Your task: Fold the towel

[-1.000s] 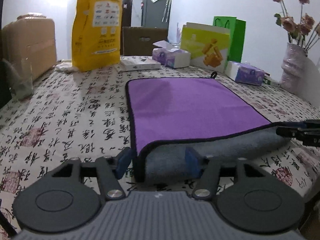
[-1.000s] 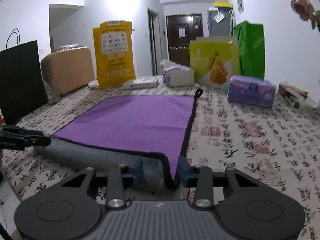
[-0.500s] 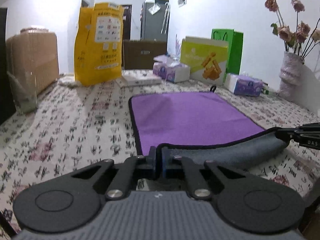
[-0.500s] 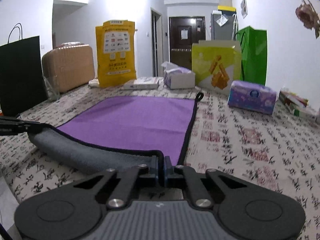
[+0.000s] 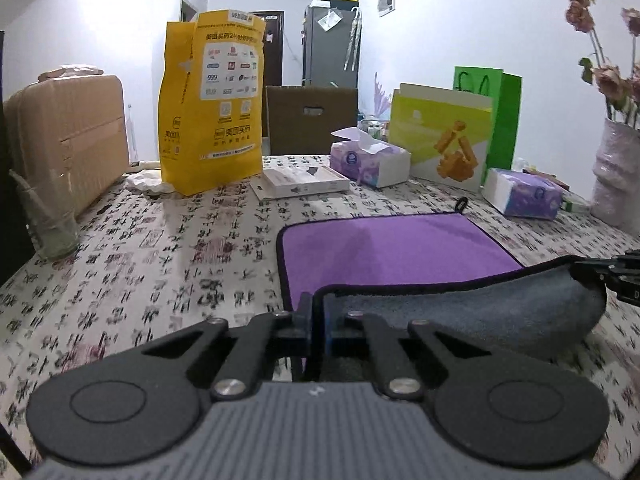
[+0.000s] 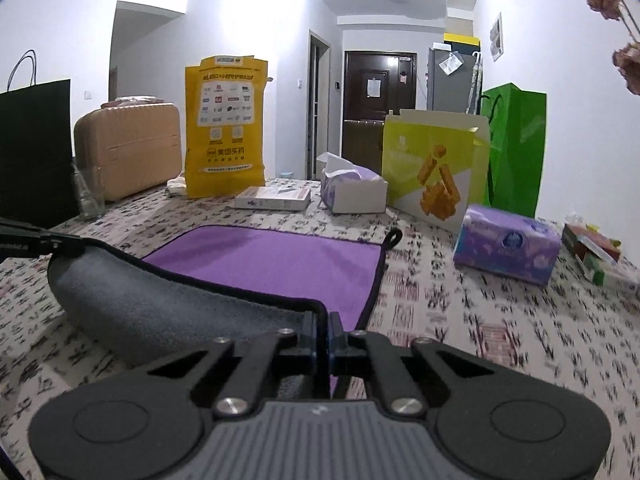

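Note:
A purple towel [image 5: 392,244] with a grey underside and black trim lies on the patterned tablecloth; it also shows in the right wrist view [image 6: 276,260]. My left gripper [image 5: 318,312] is shut on its near left corner. My right gripper [image 6: 322,326] is shut on its near right corner. Both corners are lifted off the table, and the near edge curls over so the grey side [image 5: 480,312] faces me. The right gripper shows at the right edge of the left wrist view [image 5: 612,272], and the left gripper at the left edge of the right wrist view [image 6: 36,240].
Beyond the towel stand a yellow bag [image 5: 212,108], a flat white box [image 5: 304,182], an open tissue box [image 5: 370,158], a yellow-green bag [image 5: 440,140], a green bag [image 5: 500,116] and a purple tissue pack [image 5: 524,194]. A vase [image 5: 616,176] stands at right, a glass [image 5: 52,220] and suitcase [image 5: 68,140] at left.
Both grippers closed on the towel's near corners, then lifted them and carried them forward. The grey fold has risen and more of the purple face is covered.

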